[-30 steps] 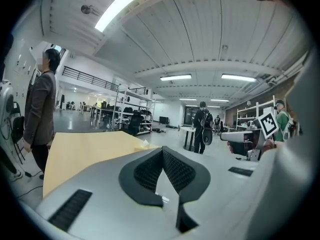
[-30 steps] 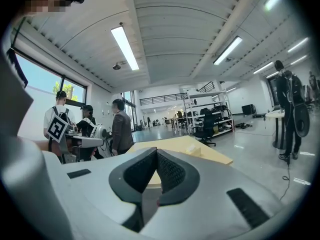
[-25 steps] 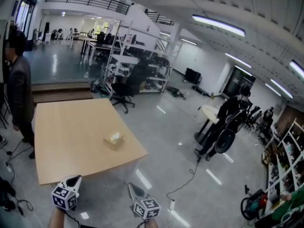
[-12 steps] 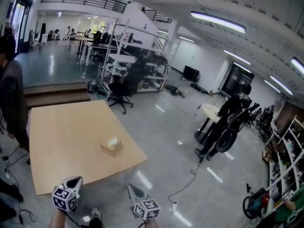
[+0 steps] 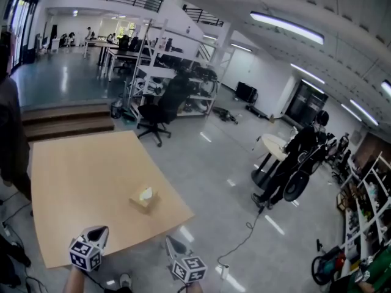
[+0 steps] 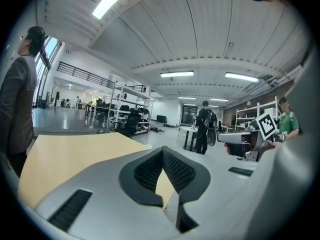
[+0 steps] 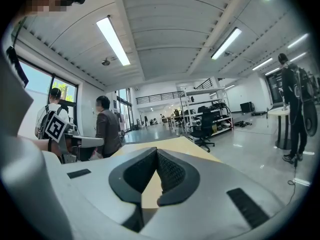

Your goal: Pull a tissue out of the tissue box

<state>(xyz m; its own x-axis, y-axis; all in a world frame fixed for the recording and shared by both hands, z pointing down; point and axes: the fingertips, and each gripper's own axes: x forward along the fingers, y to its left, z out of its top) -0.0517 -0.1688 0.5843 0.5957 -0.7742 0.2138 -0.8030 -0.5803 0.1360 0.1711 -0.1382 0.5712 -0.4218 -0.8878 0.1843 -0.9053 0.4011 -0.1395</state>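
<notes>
**Head view.** Tissue box (image 5: 145, 198) on the light wooden table (image 5: 73, 170), close to its right-hand edge, with a white tissue standing out of the top. Left gripper (image 5: 98, 230) and right gripper (image 5: 170, 241) low in the frame at the table's near edge, side by side, both aimed toward the box and well apart from it. Bystander (image 5: 10, 133) in dark clothes at the table's left side. Black office chair (image 5: 160, 112) beyond the far edge.

**Left gripper view.** Jaws closed tip to tip, with nothing held between them. Bare table top beyond the tips. Bystander at the left margin and the right gripper at the right margin.

**Right gripper view.** Jaws likewise together at the tips and empty. Table top visible past them, the office chair farther off. Left gripper and bystander at the left.
</notes>
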